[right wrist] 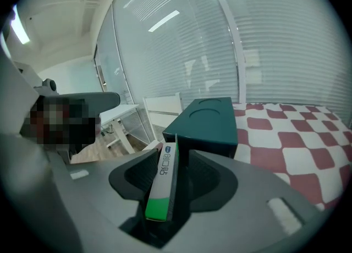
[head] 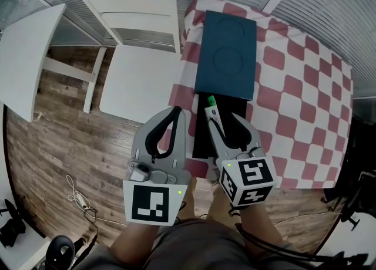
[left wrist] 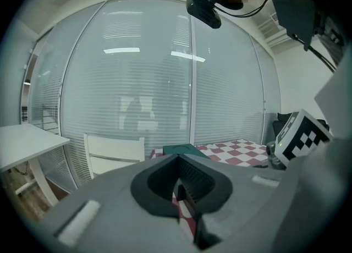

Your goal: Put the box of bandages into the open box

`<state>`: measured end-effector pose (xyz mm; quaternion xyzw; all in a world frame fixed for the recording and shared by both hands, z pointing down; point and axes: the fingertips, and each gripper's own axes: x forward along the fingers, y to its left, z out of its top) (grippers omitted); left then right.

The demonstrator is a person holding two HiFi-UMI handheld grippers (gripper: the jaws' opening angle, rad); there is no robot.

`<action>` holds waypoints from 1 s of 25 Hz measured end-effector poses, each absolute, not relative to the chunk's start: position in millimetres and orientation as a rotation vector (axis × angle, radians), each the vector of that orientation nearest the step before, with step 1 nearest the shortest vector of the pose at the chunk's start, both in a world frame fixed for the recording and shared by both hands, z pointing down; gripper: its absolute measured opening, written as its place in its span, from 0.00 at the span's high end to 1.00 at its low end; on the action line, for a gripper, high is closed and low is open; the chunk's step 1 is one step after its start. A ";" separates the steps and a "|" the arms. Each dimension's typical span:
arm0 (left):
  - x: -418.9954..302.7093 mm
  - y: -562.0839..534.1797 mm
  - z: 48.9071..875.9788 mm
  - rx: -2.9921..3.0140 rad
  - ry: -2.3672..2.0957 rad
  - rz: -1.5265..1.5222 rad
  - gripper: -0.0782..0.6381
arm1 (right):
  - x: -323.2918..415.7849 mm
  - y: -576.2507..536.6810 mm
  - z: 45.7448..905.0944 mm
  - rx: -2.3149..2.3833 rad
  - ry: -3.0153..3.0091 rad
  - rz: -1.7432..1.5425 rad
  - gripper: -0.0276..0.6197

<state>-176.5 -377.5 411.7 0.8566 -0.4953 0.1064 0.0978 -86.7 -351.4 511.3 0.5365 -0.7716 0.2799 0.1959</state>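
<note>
At lower centre of the head view, the right gripper [right wrist: 171, 154] clamps the slim white, green-ended cardboard box of bandages [right wrist: 165, 183] edge-on between its jaws. The left gripper [left wrist: 179, 161] beside it is closed on nothing. Just beyond lies the black open box [head: 201, 138], then its dark teal lid [head: 226, 51]. Held so narrowly, the bandages could twist, catch the rim and drop outside.

Head view looks steeply down; both gripper views look level across the checkered table [head: 294, 87].
</note>
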 end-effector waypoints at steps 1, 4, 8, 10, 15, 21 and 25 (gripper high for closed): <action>-174.9 -376.6 411.3 2.537 -1.464 0.314 0.89 | -82.1 -351.8 510.9 1.517 -2.152 0.774 0.65; -170.7 -373.8 409.6 2.544 -1.459 0.313 0.89 | -68.9 -351.0 512.5 1.549 -2.110 0.766 0.67; -167.7 -372.9 409.2 2.547 -1.453 0.317 0.89 | -58.2 -346.9 516.3 1.568 -2.071 0.766 0.67; -165.5 -373.0 409.3 2.551 -1.449 0.316 0.89 | -54.8 -345.9 515.3 1.583 -2.065 0.755 0.68; -157.2 -372.0 409.1 2.563 -1.433 0.307 0.89 | -44.1 -345.3 510.8 1.622 -2.064 0.748 0.71; -150.0 -369.3 389.4 2.598 -1.453 0.277 0.89 | -36.0 -345.7 481.4 1.671 -2.120 0.702 0.74; -142.8 -360.4 357.4 2.642 -1.490 0.229 0.89 | -30.5 -345.7 429.8 1.718 -2.232 0.598 0.79</action>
